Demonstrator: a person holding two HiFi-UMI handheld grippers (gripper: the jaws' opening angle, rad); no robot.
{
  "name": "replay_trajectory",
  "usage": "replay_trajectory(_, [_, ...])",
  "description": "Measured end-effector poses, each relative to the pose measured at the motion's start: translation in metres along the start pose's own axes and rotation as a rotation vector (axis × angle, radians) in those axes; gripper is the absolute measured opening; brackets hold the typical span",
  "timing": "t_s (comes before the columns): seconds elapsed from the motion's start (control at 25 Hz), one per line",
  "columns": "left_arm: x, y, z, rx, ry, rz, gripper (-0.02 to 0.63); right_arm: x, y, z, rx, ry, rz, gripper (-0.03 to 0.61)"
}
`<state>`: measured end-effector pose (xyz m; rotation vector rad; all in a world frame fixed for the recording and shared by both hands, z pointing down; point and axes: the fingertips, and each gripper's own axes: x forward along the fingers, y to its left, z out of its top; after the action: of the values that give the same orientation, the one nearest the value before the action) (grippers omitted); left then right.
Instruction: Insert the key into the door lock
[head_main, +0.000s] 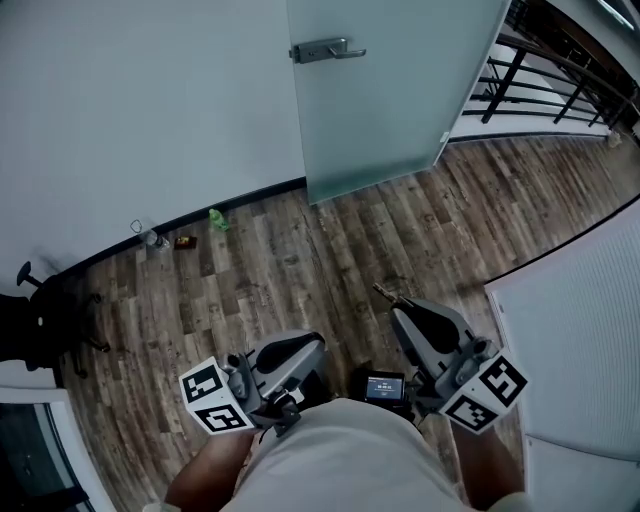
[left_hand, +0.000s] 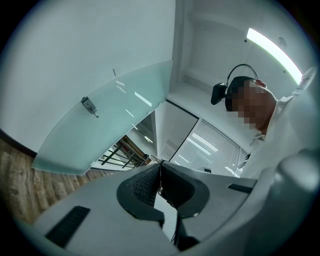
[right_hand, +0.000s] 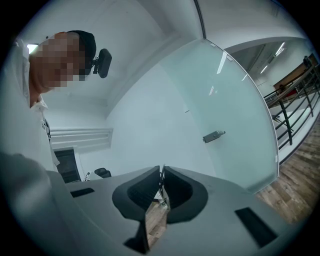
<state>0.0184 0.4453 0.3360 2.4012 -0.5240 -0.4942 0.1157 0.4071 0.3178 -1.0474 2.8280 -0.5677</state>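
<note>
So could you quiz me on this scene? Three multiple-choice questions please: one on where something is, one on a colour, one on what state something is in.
1. Where is the door handle?
A. Mounted on the frosted glass door
B. Gripped in the left claw
C. Lying on the floor

2. What colour is the small scrap on the wooden floor near the wall?
A. Red
B. Green
C. Blue

3. What is the right claw doing?
A. Gaping wide, empty
B. Closed on a key
C. Closed on the handle

Answers:
1 A: the head view shows it fixed to the door, high up.
2 B: it stands out bright green against the brown boards.
3 B: its own view shows the jaws pinched on a thin metal key.
</note>
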Motion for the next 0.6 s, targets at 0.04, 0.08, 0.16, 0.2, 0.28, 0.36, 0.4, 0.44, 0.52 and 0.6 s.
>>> replay_trajectory(0.04, [-0.001,0.001,0.000,-0.001,0.002,0.001,0.017,0.001,-0.001,-0.001,-0.004,0.002,-0.007,0.035])
replay_trajectory(0.08, [-0.003,0.002,0.000,-0.003,0.006,0.002,0.017,0.002,-0.001,-0.002,-0.006,0.005,-0.015,0.035])
replay_trajectory(0.16, [-0.006,0.004,-0.001,-0.003,0.014,0.006,0.017,0.003,-0.001,-0.005,-0.006,0.009,-0.029,0.035])
replay_trajectory(0.2, [-0.007,0.005,0.000,-0.001,0.018,0.008,0.017,0.004,-0.002,-0.006,-0.004,0.010,-0.036,0.035])
replay_trajectory(0.28, [-0.009,0.006,0.001,0.011,0.024,0.014,0.017,0.004,-0.001,-0.007,-0.005,0.013,-0.046,0.034])
replay_trajectory(0.36, [-0.012,0.007,0.002,0.027,0.029,0.017,0.017,0.005,0.000,-0.009,-0.015,0.016,-0.057,0.034])
replay_trajectory(0.4, [-0.013,0.008,0.003,0.035,0.031,0.017,0.017,0.007,0.001,-0.011,-0.022,0.016,-0.061,0.034])
replay_trajectory(0.44, [-0.015,0.010,0.003,0.042,0.032,0.016,0.017,0.008,0.001,-0.012,-0.027,0.016,-0.066,0.034])
replay_trajectory(0.52, [-0.019,0.014,0.002,0.048,0.037,0.018,0.017,0.011,0.001,-0.018,-0.032,0.022,-0.079,0.034])
replay_trajectory(0.6, [-0.024,0.018,-0.003,0.044,0.048,0.031,0.017,0.012,0.001,-0.026,-0.030,0.040,-0.097,0.035])
